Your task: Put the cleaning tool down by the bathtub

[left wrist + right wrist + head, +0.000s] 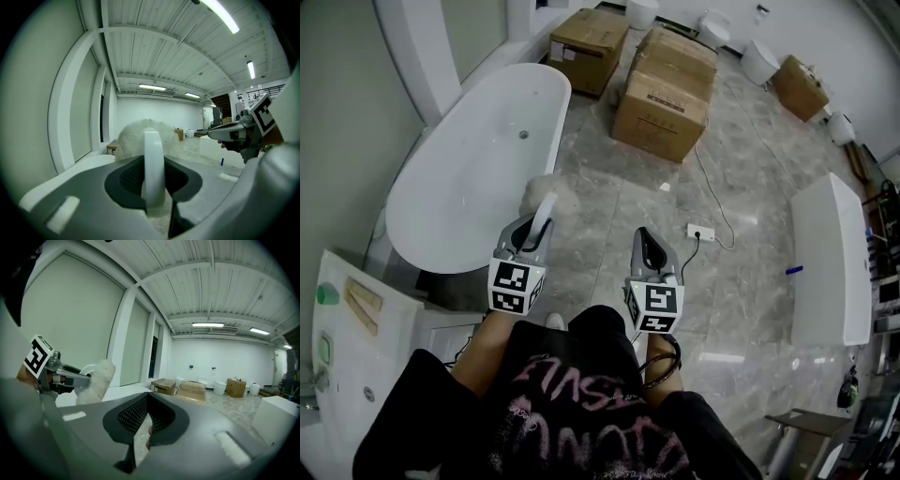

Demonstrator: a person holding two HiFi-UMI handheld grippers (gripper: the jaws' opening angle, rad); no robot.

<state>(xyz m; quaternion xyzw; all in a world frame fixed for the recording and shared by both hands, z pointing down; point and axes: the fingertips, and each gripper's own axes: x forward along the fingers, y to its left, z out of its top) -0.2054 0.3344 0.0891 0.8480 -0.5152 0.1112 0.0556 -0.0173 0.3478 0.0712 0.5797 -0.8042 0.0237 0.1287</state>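
The cleaning tool has a curved white handle and a fluffy white head. My left gripper is shut on its handle and holds it above the floor, close to the near right rim of the white bathtub. In the left gripper view the handle stands upright between the jaws, with the fluffy head beyond it. My right gripper hovers beside the left one, jaws together and empty. The right gripper view shows the left gripper and the fluffy head at its left.
Cardboard boxes stand on the marble floor beyond the tub, another at its far end. A white power strip with a trailing cable lies ahead on the right. A long white fixture stands at the right, a white unit at the near left.
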